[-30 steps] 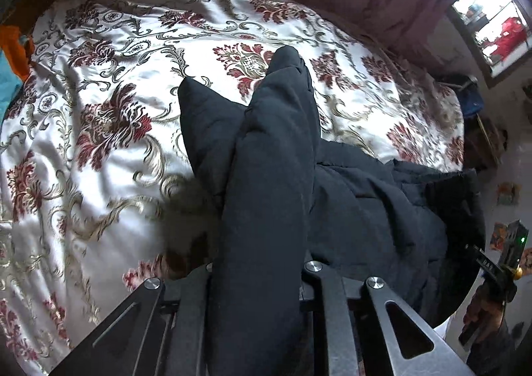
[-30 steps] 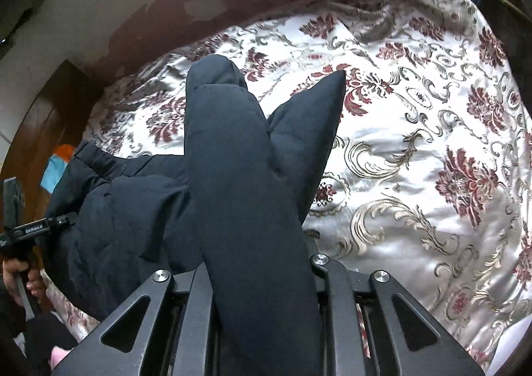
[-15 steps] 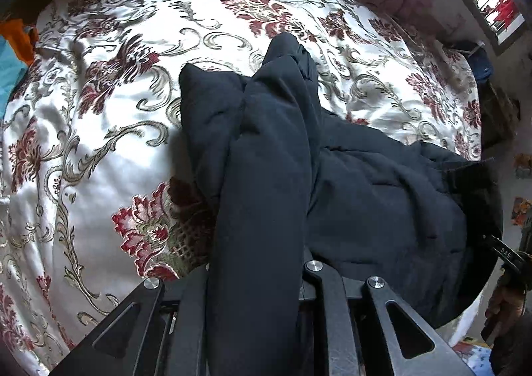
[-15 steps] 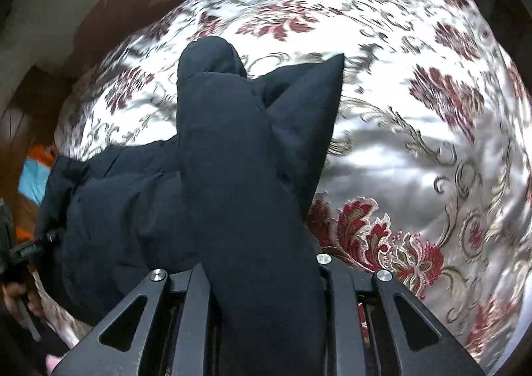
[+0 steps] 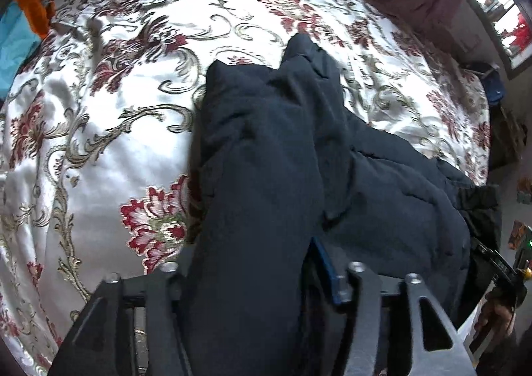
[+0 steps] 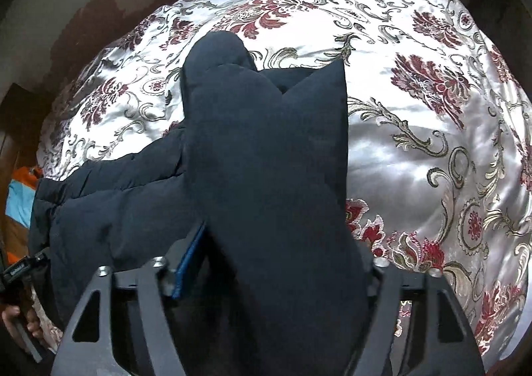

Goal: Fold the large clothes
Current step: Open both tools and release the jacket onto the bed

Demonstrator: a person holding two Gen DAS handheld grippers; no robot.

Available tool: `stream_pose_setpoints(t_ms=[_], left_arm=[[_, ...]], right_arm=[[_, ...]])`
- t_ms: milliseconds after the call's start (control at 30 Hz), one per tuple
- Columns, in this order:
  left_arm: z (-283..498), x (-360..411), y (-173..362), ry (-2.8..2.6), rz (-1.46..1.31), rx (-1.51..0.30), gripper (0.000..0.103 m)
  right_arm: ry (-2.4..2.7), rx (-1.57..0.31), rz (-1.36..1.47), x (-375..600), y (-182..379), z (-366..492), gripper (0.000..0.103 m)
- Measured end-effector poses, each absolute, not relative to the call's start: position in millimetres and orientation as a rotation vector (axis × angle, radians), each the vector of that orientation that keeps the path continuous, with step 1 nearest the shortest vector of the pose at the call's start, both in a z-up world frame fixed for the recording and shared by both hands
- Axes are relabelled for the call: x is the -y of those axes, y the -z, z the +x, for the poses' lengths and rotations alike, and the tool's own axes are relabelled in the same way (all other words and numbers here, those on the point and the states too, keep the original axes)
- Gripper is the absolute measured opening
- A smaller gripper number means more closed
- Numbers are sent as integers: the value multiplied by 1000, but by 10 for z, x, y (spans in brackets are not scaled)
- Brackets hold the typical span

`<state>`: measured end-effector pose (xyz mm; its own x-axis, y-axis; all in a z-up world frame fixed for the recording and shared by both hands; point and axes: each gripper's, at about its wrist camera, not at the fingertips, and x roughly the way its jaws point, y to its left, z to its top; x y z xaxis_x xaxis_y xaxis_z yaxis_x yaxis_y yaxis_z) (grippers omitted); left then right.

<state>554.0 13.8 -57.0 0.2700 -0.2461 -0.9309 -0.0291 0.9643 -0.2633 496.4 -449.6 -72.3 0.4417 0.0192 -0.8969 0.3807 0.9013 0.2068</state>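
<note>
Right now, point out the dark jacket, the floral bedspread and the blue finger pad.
dark jacket (image 5: 382, 196): left wrist view, on its quilted body.
floral bedspread (image 6: 432, 150): right wrist view, on a bare satin patch.
blue finger pad (image 6: 188, 263): right wrist view, on its exposed face.

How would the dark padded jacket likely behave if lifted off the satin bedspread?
The jacket is probably floppy: its quilted body slumps in soft folds. It looks puffy, so likely light for its bulk. The glossy bedspread suggests it would slide easily.

Both wrist cameras looked steeply down, close over the dark navy padded jacket (image 5: 382, 196) on the white satin bedspread with red flowers (image 6: 432, 150); each view shared both.
</note>
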Motion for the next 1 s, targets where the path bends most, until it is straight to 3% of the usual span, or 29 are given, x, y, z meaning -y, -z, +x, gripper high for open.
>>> stream_pose_setpoints(t_ms=[200, 367, 467, 1000], left_arm=[[5578, -138, 490, 118, -224, -1274, 61], [5511, -126, 361, 145, -231, -1213, 77], [5454, -113, 280, 143, -213, -1176, 80], [5173, -16, -26, 134, -140, -1063, 99]], right_arm=[[266, -1063, 377, 4450, 655, 4923, 79], [297, -1007, 351, 4431, 549, 4843, 82], [303, -952, 318, 4386, 436, 4787, 93], [215, -825, 167, 3949, 31, 4618, 101]])
